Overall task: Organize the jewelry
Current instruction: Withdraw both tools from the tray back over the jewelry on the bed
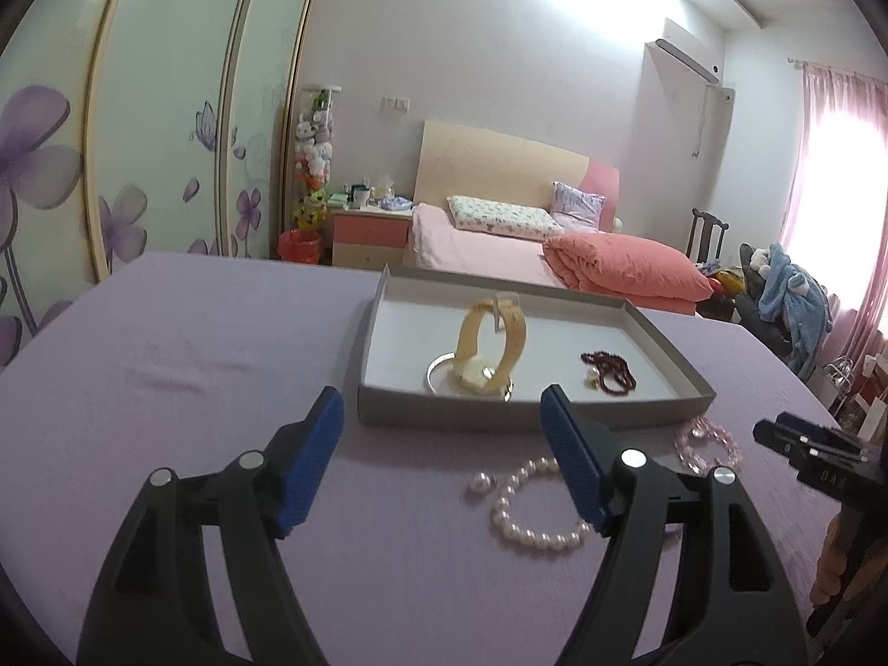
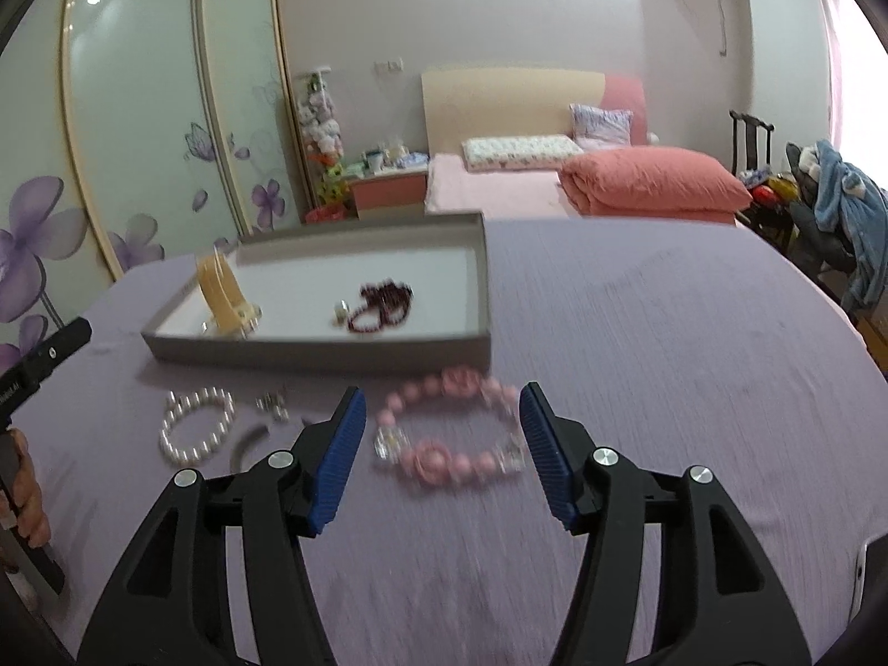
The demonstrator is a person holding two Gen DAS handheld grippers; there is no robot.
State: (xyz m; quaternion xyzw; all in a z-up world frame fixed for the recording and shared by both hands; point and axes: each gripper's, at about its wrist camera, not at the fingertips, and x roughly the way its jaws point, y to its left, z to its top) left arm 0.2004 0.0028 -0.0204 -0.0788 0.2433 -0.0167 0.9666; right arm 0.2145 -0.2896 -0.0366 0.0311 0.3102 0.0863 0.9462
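A shallow grey tray [image 1: 460, 416] [image 2: 483, 288] on the purple cloth holds a cream-strapped watch [image 1: 491, 347] [image 2: 225, 294], a silver bangle [image 1: 435, 374] under it and a dark red bead string [image 1: 610, 369] [image 2: 383, 299]. In front of the tray lie a white pearl bracelet [image 1: 527, 510] [image 2: 194, 424] and a pink bead bracelet [image 2: 449, 427] [image 1: 707, 441]. My left gripper [image 1: 441, 408] is open and empty, above the cloth before the tray. My right gripper [image 2: 443, 399] is open and empty, its fingers on either side of the pink bracelet.
Small silver pieces [image 2: 272, 405] and a curved silver bar [image 2: 247, 441] lie beside the pearl bracelet. A loose pearl [image 1: 480, 482] lies left of it. Beyond the table stand a bed [image 1: 499, 244], a nightstand [image 1: 372, 233] and wardrobe doors [image 1: 166, 111].
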